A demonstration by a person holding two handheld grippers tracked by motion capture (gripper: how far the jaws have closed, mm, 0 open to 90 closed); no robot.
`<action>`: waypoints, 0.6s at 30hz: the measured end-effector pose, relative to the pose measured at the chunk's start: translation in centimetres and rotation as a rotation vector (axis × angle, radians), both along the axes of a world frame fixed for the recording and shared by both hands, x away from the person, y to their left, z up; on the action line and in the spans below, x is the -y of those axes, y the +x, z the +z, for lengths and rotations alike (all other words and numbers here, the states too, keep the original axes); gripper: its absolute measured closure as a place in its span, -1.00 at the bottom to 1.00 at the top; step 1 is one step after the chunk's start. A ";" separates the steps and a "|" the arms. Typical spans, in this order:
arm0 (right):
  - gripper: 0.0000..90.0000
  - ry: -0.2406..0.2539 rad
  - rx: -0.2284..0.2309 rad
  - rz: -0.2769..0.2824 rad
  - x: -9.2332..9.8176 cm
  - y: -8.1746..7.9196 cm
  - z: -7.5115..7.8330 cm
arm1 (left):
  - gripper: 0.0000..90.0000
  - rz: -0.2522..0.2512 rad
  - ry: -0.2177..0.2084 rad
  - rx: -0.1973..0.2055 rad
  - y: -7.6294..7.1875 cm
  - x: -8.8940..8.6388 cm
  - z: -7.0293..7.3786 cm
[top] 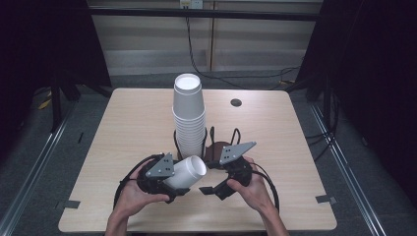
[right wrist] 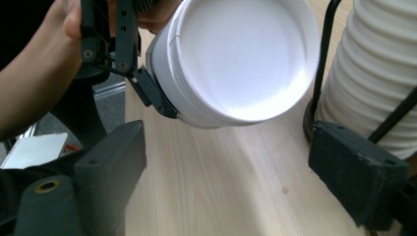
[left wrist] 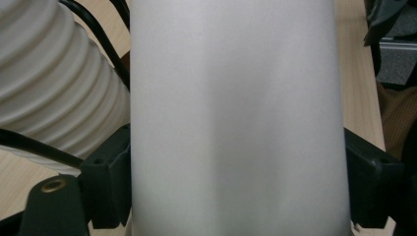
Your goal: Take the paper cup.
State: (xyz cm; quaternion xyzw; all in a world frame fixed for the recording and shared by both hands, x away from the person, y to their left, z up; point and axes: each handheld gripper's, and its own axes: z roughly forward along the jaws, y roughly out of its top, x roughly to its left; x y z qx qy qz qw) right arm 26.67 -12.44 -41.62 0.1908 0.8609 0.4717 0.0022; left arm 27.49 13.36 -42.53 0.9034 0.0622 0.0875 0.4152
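A single white paper cup [top: 188,172] lies tilted on its side in my left gripper [top: 181,179], which is shut on its wall; the mouth faces right. In the left gripper view the cup [left wrist: 236,113] stands between both black jaws of that gripper [left wrist: 236,189]. My right gripper [top: 210,177] is just right of the cup, open and holding nothing. The right gripper view has the cup's open mouth [right wrist: 241,54] above and beyond my right gripper [right wrist: 236,167], with the left gripper's fingers [right wrist: 147,91] clamped on its side. A tall stack of white cups [top: 188,115] stands behind both.
The stack [right wrist: 378,73] sits in a black wire holder [top: 211,142] at mid table, its ribbed rims [left wrist: 49,83] close by the held cup. The wooden table [top: 133,123] has a round cable hole [top: 236,102] at the back right. Cables trail from both grippers.
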 end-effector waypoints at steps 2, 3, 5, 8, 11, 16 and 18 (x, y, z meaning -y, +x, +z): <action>-0.70 -0.014 -0.006 0.007 0.2 -0.1 -0.1 | -0.62 -0.008 0.020 -0.001 0.0 0.2 -0.1; -0.70 -0.023 -0.011 0.008 0.3 -0.2 -0.1 | -0.62 -0.014 0.030 -0.001 0.0 0.2 -0.2; -0.70 -0.048 -0.017 0.014 0.3 -0.2 -0.3 | -0.62 -0.017 0.057 0.000 0.0 0.5 -0.2; -0.70 -0.092 -0.027 0.015 0.2 -0.1 -0.7 | -0.62 -0.026 0.088 0.005 0.0 0.8 -0.1; -0.69 -0.115 -0.029 0.031 0.1 -0.1 -0.9 | -0.62 -0.053 0.109 0.004 -0.1 1.1 -0.2; -0.65 -0.162 -0.050 0.059 0.3 0.1 -0.9 | -0.63 -0.063 0.149 0.003 -0.2 1.5 -0.4; -0.66 -0.179 -0.045 0.056 0.3 0.2 -1.0 | -0.63 -0.071 0.156 -0.002 -0.3 1.7 -0.5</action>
